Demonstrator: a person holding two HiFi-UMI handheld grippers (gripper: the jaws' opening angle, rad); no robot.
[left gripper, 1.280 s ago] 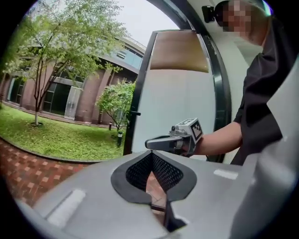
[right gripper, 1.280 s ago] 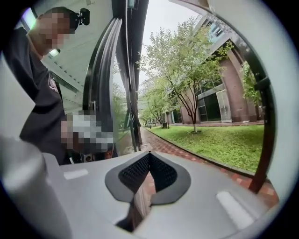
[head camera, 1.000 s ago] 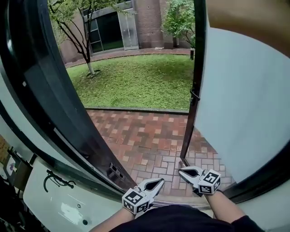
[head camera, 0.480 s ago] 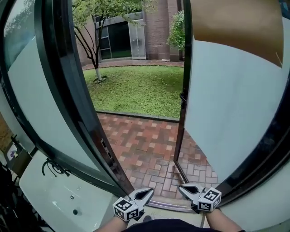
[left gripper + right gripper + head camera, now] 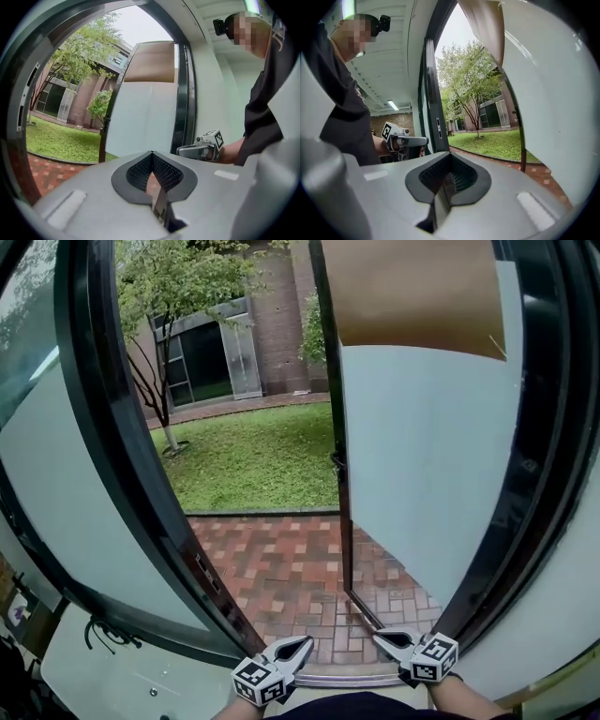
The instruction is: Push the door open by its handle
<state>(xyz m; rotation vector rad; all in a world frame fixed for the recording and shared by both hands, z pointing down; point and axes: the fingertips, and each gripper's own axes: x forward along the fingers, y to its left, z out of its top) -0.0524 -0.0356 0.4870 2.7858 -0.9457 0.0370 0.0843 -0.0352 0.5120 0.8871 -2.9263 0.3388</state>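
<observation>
Now the door stands wide open.
The big door [image 5: 422, 484] is swung out over the red bricks [image 5: 281, 568]. Its small handle [image 5: 336, 461] sits on the door's edge, well apart from my grippers. My left gripper [image 5: 306, 643] and right gripper [image 5: 377, 635] have pulled back close to me, both squeezed shut on nothing. I think the push is done.

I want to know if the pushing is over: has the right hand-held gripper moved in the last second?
Yes. The right hand-held gripper has drawn back toward the threshold strip, away from the door's lower corner.
</observation>
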